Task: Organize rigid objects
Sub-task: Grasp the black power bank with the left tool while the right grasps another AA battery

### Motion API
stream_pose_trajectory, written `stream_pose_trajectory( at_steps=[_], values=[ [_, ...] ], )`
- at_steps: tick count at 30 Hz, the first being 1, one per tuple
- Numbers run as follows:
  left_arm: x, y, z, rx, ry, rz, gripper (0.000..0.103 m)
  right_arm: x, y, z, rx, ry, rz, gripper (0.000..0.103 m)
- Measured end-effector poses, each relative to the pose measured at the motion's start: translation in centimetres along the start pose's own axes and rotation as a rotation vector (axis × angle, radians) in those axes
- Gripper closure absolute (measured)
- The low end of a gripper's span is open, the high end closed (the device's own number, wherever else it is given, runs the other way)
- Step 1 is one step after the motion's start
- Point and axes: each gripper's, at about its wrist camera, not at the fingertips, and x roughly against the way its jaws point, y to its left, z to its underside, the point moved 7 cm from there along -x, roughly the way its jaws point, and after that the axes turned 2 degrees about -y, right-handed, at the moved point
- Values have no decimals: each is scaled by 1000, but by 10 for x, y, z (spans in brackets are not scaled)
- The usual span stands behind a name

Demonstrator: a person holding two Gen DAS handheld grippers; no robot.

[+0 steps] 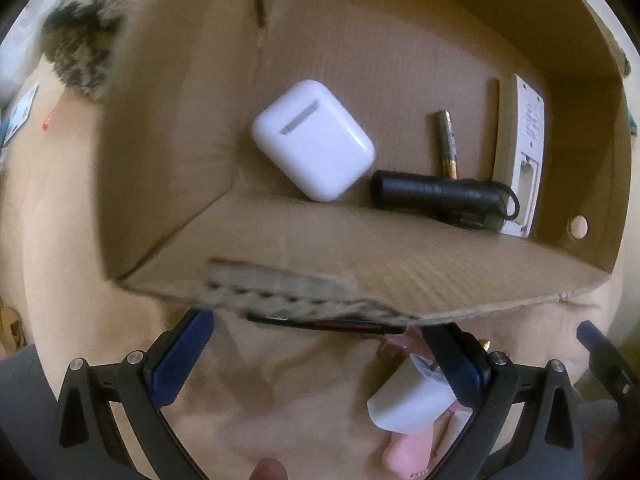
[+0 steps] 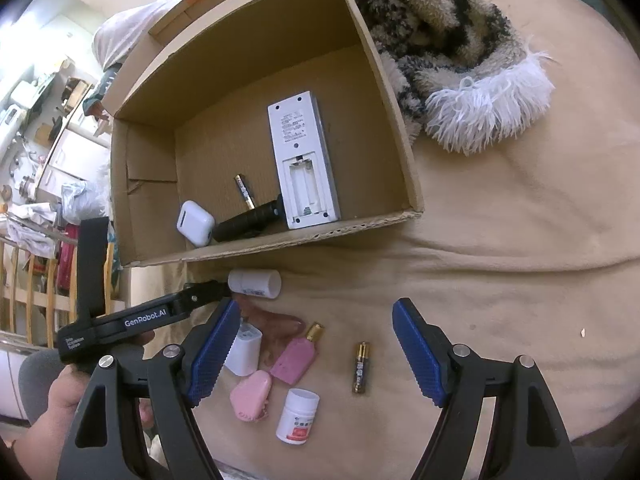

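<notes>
An open cardboard box (image 1: 360, 264) on tan bedding holds a white earbud case (image 1: 316, 140), a black flashlight (image 1: 436, 192), a battery (image 1: 446, 144) and a white remote (image 1: 524, 152) lying face down. My left gripper (image 1: 320, 360) hangs open just in front of the box, and a white charger plug (image 1: 412, 400) lies by its right finger, not gripped. My right gripper (image 2: 316, 354) stands open above loose items: a pink bottle (image 2: 296, 356), a battery (image 2: 361, 368), a pill bottle (image 2: 298, 416), a pink case (image 2: 251, 396) and a white cylinder (image 2: 256, 283).
A fuzzy leopard-print throw (image 2: 440, 52) with a white fringe lies against the box's right side. A hand holds the left gripper's black body (image 2: 132, 322) at the lower left. A wooden rail (image 2: 36, 300) and cluttered shelves sit beyond the bed's left edge.
</notes>
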Motion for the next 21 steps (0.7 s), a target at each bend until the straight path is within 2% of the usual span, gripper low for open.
stream_pose_trajectory(
  at_steps=[3, 4, 7, 9, 11, 12, 18, 21],
  values=[
    [-7, 0, 0, -2, 2, -14, 0, -4, 1, 0, -3, 14, -4, 20],
    [-8, 0, 0, 0, -2, -20, 3, -6, 1, 0, -3, 21, -5, 20],
    [-8, 7, -1, 0, -23, -69, 23, -16, -5, 6, -18, 72, 7, 20],
    [-8, 8, -1, -2, -20, -65, 23, -30, -18, 18, -42, 151, 42, 20],
    [-8, 8, -1, -3, -19, -65, 24, -45, -30, 33, -87, 242, 44, 42],
    [-7, 8, 1, -6, -19, -69, 24, -50, -29, 39, -70, 274, 52, 65],
    [-4, 9, 0, -31, -19, -105, 24, -68, -13, 53, 93, 321, 159, 70],
    [-6, 7, -1, -33, -19, -112, 24, -76, -11, 56, 163, 331, 228, 77]
  ],
)
